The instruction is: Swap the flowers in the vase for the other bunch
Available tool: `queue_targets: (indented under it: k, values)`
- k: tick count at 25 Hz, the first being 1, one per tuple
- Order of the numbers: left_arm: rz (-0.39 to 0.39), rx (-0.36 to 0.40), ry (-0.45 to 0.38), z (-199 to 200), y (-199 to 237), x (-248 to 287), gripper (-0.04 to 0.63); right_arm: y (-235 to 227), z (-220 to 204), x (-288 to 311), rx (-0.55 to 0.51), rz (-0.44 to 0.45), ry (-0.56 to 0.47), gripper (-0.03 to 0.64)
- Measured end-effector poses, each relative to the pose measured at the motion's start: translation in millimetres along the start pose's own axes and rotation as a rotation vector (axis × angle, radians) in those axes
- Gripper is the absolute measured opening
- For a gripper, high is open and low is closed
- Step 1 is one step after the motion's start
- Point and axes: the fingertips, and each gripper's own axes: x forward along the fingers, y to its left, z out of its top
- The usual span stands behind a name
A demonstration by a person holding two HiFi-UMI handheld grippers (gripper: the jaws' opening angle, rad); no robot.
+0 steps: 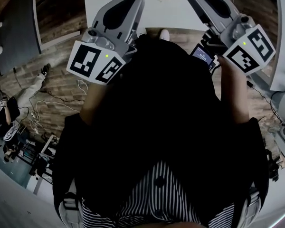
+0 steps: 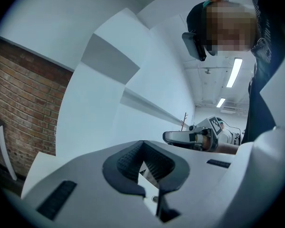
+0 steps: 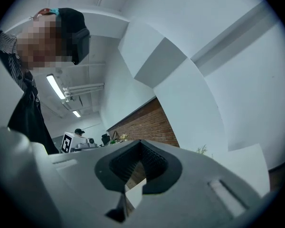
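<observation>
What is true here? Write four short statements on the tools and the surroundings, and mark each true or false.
1. The left tool and the right tool are both shut. True.
2. The left tool holds a bunch of flowers. False: nothing is between its jaws.
3. A brick wall shows in the left gripper view. True.
4. The person's jacket is white. False: it is black.
</observation>
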Motion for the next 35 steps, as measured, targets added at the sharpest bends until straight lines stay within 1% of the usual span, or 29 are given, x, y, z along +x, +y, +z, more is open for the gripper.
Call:
queue_targets:
  k: [6,12,15,18,22,28,32,35]
  values:
    - [-0.089,0.037,-0.040,28,4,11,0.005,-3,16,-4,-0.011,-0.104,-0.035,0.002]
    - [-0.129,0.041,-0.039,33,23,8,0.005,-1,25,8,-0.036,-0.163,-0.044,0.003]
    - [-0.169,0.045,-0.017,31,36,6,0.005,-3,26,25,-0.039,-0.186,-0.037,0.002]
    - [-0.229,0.050,0.033,21,55,-3,0.005,-2,19,55,-0.037,-0.209,-0.017,0.002]
    - [-0.262,0.039,0.051,13,75,-14,0.005,-1,11,78,-0.035,-0.240,0.007,0.003]
    - [-0.268,0.014,0.053,10,87,-19,0.005,-2,7,84,-0.023,-0.271,0.010,0.003]
    - [-0.274,0.020,0.048,17,84,-26,0.005,-4,8,85,-0.010,-0.280,0.013,0.003]
    - [-0.265,0.025,0.048,20,88,-24,0.005,-8,10,90,-0.021,-0.279,0.027,0.003]
